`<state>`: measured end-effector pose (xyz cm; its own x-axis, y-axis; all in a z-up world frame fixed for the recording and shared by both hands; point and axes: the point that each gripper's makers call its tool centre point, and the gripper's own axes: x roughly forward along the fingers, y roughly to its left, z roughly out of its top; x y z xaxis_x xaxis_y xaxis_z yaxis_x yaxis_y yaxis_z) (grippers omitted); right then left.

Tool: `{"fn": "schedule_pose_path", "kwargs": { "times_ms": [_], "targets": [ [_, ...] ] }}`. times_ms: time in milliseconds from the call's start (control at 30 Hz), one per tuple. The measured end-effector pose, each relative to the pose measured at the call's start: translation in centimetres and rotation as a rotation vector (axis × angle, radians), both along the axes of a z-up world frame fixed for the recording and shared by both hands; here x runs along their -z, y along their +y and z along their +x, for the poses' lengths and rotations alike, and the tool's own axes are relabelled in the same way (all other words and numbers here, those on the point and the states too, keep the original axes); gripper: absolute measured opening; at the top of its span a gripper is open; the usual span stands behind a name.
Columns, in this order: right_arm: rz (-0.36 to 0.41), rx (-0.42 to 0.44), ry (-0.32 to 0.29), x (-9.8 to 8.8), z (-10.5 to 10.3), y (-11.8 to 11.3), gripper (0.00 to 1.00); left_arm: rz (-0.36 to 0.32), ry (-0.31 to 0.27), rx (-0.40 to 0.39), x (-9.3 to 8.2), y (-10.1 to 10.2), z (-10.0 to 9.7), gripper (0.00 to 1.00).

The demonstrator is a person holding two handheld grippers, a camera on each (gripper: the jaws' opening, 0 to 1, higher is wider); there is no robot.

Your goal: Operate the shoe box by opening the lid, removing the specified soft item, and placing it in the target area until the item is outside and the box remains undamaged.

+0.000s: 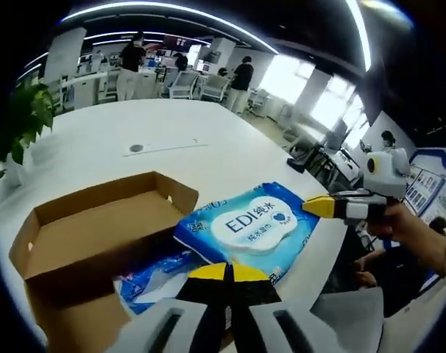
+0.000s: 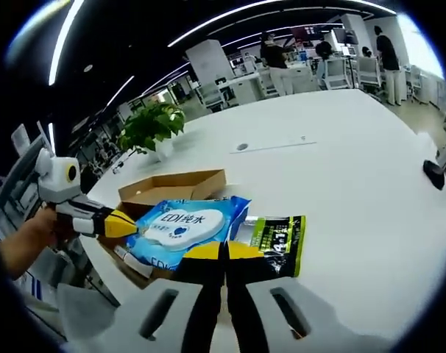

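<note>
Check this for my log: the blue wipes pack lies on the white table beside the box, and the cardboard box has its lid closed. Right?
One thing is wrong: the cardboard box is open, its brown inside bare in the left gripper view. The blue wipes pack does lie on the white table beside it.

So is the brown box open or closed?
Open. The brown cardboard shoe box shows its bare inside walls, with no lid covering it, and the blue wet-wipes pack lies across its edge.

The open shoe box (image 2: 171, 187) sits near one edge of the table (image 2: 355, 162). A wipes pack (image 2: 182, 226) lies against it, a second packet (image 2: 278, 239) beside that, toward the table's middle.
</note>
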<state>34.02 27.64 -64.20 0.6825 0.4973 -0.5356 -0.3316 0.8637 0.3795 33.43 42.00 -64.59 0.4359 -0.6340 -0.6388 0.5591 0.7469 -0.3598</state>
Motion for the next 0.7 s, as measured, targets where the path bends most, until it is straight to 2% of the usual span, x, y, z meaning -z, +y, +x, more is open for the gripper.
{"fn": "schedule_pose_path", "kwargs": {
  "times_ms": [333,700],
  "targets": [
    [-0.007,0.060,0.007,0.5,0.6,-2.9,0.00,-0.010,0.007,0.034,0.6,-2.9,0.8,0.00],
    [-0.015,0.082,0.038,2.2,1.8,-4.3,0.00,0.023,0.024,0.070,1.8,-4.5,2.2,0.00]
  ]
}}
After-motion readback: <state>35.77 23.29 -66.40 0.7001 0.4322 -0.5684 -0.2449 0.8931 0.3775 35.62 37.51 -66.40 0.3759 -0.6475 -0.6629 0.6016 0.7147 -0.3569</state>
